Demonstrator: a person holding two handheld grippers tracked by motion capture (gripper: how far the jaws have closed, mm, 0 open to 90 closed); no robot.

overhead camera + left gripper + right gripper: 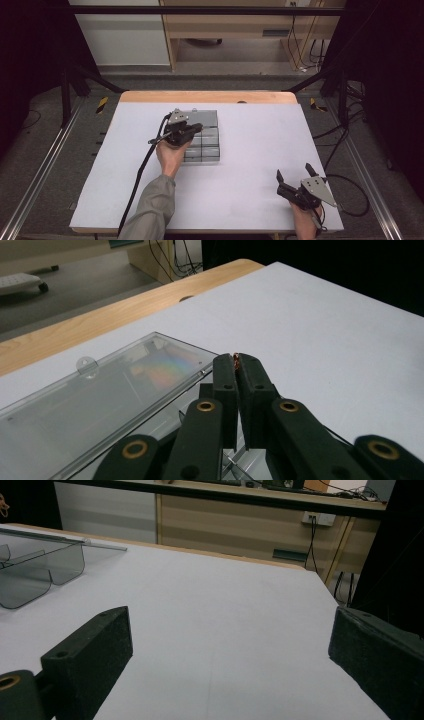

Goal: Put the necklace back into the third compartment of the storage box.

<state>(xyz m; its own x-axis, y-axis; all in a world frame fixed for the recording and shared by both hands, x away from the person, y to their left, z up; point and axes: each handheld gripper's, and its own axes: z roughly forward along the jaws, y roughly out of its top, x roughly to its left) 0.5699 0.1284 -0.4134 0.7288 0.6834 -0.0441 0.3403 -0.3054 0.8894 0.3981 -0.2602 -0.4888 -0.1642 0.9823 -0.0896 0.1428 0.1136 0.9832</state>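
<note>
I am at a white-topped desk point(250, 165) with a tong in each hand. My left tong point(236, 360) is over a clear plastic compartment box point(206, 137) that sits near the desk's far edge, a little left of its middle. In the left gripper view its two black jaws are pressed together, pinching a tiny reddish-orange thing point(235, 359) at their very tips; it is too small to tell what it is. Just beyond those tips lies the box's clear lid point(100, 400), with a small hanging tab on its edge. My left hand point(171, 154) holds the tong from the near side of the box. My right tong point(293, 172) rests near the desk's near right corner, well apart from the box, its jaws spread wide with nothing between them
</note>
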